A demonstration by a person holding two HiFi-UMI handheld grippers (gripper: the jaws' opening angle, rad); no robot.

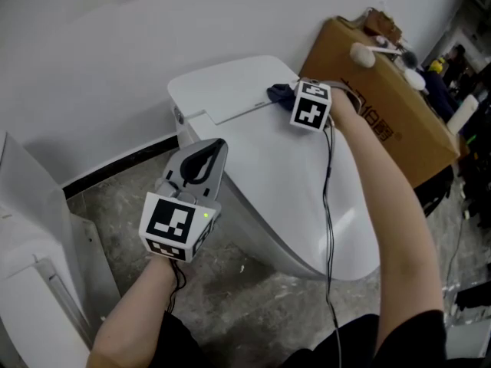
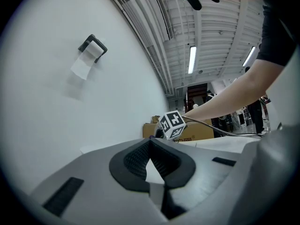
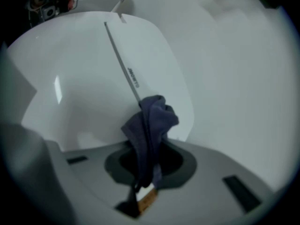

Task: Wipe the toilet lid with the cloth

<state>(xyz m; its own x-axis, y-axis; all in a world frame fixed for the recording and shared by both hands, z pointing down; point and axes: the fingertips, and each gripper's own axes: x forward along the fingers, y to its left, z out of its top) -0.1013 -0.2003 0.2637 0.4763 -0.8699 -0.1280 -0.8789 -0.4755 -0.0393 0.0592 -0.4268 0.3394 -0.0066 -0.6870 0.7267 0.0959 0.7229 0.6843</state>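
Left claw: jaws met at the tips with nothing between them; it pointed forward and away from the person.
Left forearm: bare, drawn in low and close to the body.
Right claw: jaws were closed on the cloth, which bunched out past the tips.
Right arm: bare, stretched far forward, well ahead of the left.
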